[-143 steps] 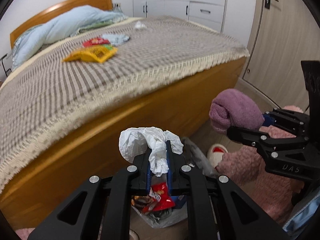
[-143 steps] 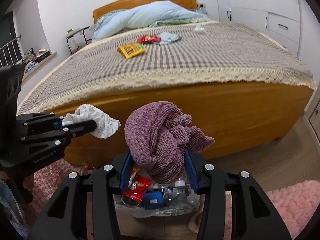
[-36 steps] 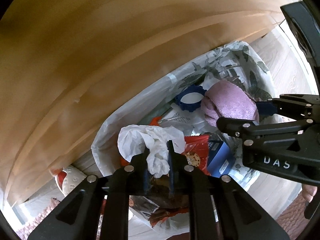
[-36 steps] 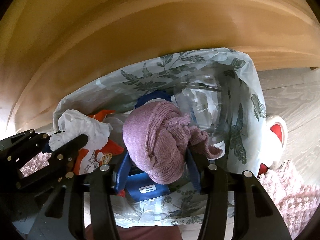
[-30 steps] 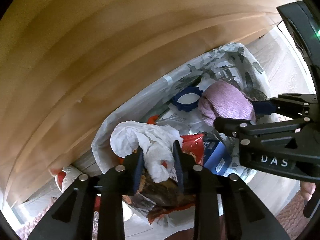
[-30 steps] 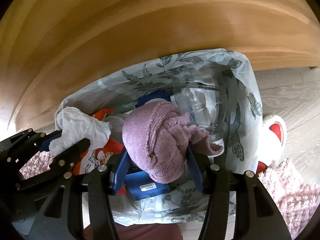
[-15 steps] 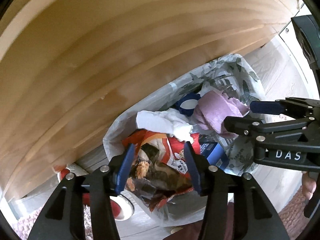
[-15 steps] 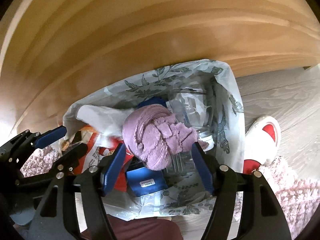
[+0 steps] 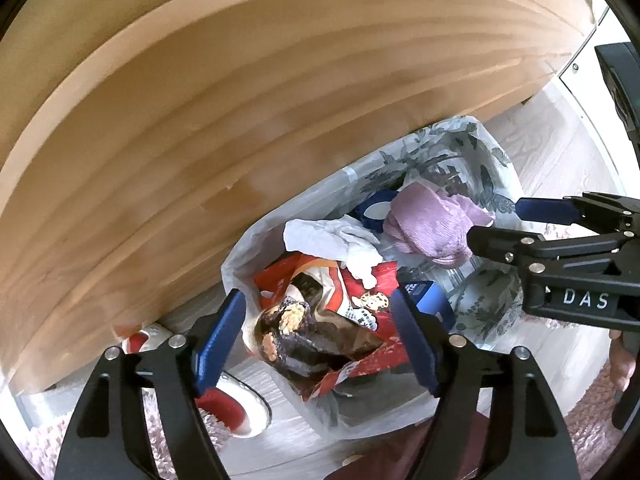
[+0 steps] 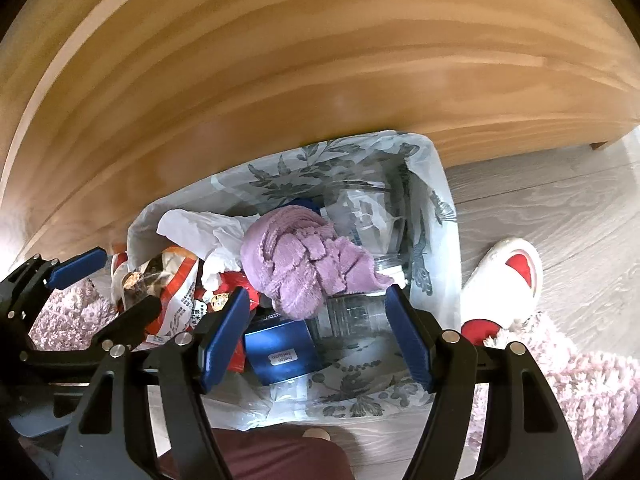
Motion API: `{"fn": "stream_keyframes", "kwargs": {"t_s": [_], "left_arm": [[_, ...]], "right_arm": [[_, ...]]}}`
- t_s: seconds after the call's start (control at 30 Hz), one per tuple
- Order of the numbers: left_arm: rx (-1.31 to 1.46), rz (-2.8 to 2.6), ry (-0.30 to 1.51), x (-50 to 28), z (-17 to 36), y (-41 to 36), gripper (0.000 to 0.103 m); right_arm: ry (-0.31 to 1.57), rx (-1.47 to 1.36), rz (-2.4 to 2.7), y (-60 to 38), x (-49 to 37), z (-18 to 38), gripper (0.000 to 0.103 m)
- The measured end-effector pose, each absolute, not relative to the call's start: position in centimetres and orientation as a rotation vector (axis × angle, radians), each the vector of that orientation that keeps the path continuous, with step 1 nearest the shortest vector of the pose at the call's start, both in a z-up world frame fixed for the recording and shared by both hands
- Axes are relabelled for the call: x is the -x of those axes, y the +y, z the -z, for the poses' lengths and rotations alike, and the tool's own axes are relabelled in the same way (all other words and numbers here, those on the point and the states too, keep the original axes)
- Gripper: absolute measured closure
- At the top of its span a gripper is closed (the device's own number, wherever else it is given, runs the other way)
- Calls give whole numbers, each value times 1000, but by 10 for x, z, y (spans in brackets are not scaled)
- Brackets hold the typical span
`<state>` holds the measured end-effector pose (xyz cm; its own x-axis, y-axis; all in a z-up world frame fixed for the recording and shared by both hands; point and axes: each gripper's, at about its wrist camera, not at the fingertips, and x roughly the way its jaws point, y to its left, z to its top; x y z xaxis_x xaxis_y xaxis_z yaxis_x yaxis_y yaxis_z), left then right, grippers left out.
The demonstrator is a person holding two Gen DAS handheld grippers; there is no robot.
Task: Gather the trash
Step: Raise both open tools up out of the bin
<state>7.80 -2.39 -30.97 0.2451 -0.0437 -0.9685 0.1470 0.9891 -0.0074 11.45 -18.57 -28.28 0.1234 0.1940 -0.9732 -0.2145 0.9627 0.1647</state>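
At the far left of the right wrist view, the left gripper [image 10: 102, 280] hangs over the near-left corner of the trash bag [image 10: 436, 196], which stands on the floor against the wooden bed frame [image 10: 320, 80]. Its jaws have just been opening and now stand well apart with nothing between them. The crumpled white tissue [image 9: 328, 236] it was clamping a second ago now lies inside the bag, on top of the red snack wrapper [image 9: 320, 320].

Further right, the purple cloth [image 10: 300, 260] has also dropped: it rests in the middle of the bag, against the tissue and above a blue box [image 10: 280, 354] and some clear plastic containers. The right gripper [image 10: 316, 332] sits above it with jaws spread and empty; they too have just been opening, though they seem to have settled. A red-and-white slipper [image 10: 508, 276] lies on the floor just beside the bag's right wall, with a pink rug [image 10: 580, 392] near it.

Both drops look complete, so this pair of items counts as collected. The sensible next move is probably to go for more trash.
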Motion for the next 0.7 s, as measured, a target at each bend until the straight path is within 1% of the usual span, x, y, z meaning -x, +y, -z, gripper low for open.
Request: {"fn": "stream_keyframes", "kwargs": {"t_s": [0.1, 0.2, 0.33, 0.4, 0.5, 0.53, 0.6, 0.7], "left_arm": [[-82, 113, 1315, -76, 308, -22, 31], [-59, 101, 1316, -74, 306, -18, 31], [-40, 93, 1309, -71, 299, -13, 28], [-37, 92, 1304, -69, 296, -12, 27], [-33, 94, 1296, -66, 293, -13, 27], [-31, 96, 1293, -66, 292, -13, 26], [-34, 92, 1282, -64, 289, -13, 23], [-42, 88, 1265, -63, 286, -16, 22]], "right_arm": [[1409, 3, -289, -189, -113, 282, 36], [1399, -3, -280, -190, -112, 280, 28], [1381, 2, -281, -192, -109, 275, 21], [1373, 9, -278, -192, -108, 274, 18], [1363, -4, -285, -192, -106, 272, 18], [1363, -10, -289, -193, -105, 271, 14], [1356, -8, -287, -194, -104, 270, 12], [1341, -17, -291, -195, -102, 267, 8]]}}
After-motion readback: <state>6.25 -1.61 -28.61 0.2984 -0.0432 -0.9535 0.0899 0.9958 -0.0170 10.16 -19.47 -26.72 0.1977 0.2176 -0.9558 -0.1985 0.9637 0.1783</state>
